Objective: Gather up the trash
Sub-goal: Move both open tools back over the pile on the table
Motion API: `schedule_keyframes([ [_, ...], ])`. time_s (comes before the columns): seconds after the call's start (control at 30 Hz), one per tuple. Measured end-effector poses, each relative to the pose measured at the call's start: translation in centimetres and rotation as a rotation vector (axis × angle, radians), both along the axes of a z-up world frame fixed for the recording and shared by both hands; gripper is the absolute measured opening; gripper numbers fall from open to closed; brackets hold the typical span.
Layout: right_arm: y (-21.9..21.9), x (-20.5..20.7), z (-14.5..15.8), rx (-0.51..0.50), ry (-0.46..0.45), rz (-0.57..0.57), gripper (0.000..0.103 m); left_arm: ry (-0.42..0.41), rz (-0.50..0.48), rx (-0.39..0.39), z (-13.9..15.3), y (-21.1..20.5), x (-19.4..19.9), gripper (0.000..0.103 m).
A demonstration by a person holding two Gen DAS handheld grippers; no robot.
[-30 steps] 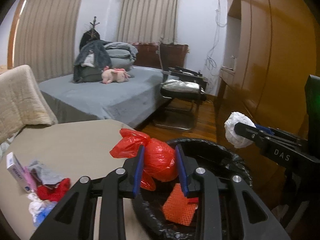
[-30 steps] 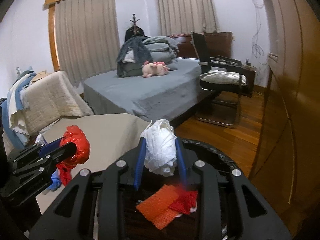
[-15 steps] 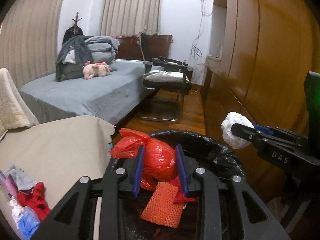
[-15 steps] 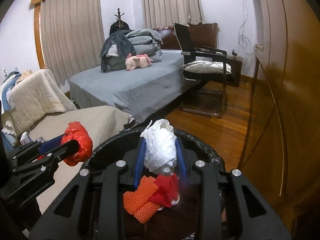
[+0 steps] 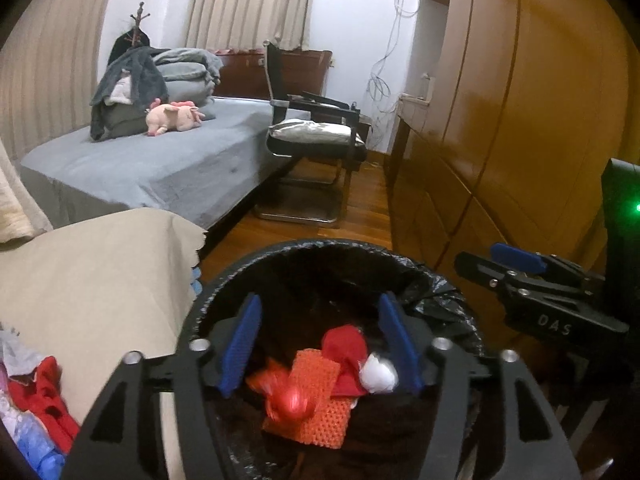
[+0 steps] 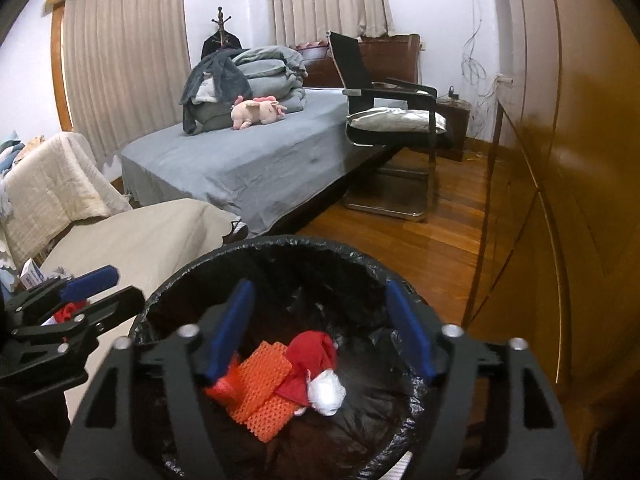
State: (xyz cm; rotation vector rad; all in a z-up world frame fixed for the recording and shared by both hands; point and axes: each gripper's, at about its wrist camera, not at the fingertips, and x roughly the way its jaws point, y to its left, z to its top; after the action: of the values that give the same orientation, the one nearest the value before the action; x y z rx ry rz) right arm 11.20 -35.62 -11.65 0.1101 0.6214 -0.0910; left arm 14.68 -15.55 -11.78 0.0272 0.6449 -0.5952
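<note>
Both of your grippers stood spread over the bin, their trash dropped inside.

Your left gripper (image 5: pixel 320 340) and right gripper (image 6: pixel 318 330) had just been opening, nothing between the jaws; half a second earlier they clamped the red plastic bag (image 5: pixel 290 400) and white wad (image 6: pixel 326 390). Both lay in the black-lined trash bin (image 6: pixel 280 246) on an orange mesh piece (image 6: pixel 262 392), the bag blurred. Leftover scraps (image 5: pixel 36 396) on the table (image 5: pixel 100 280) were cut off by the frame edge.

Trash wads (image 6: pixel 326 390) in bin (image 6: pixel 280 246), table (image 6: pixel 160 232) left.
</note>
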Motion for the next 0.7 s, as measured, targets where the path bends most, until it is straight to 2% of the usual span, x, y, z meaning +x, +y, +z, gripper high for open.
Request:
schedule_keyframes([
  [0.03, 0.0, -0.1, 0.2, -0.004, -0.008, -0.01, 0.094, -0.004, 0.009, 0.001, 0.1, 0.3, 0.0, 0.074],
  [0.1, 0.2, -0.2, 0.5, 0.006, -0.026, -0.012, 0.096, -0.019, 0.034, 0.003, 0.3, 1.0, -0.3, 0.083],
  [0.23, 1.0, -0.2, 1.2, 0.025, -0.034, 0.014, 0.097, -0.038, 0.083, 0.012, 1.0, 2.9, -0.7, 0.092],
  [0.37, 2.6, 0.1, 2.1, 0.037, -0.055, 0.043, 0.097, -0.062, 0.149, 0.01, 1.8, 5.5, -1.3, 0.097],
  [0.7, 8.9, 1.7, 3.1, 0.052, -0.076, 0.175, 0.098, -0.085, 0.325, 0.008, 2.7, 12.7, -2.5, 0.097],
])
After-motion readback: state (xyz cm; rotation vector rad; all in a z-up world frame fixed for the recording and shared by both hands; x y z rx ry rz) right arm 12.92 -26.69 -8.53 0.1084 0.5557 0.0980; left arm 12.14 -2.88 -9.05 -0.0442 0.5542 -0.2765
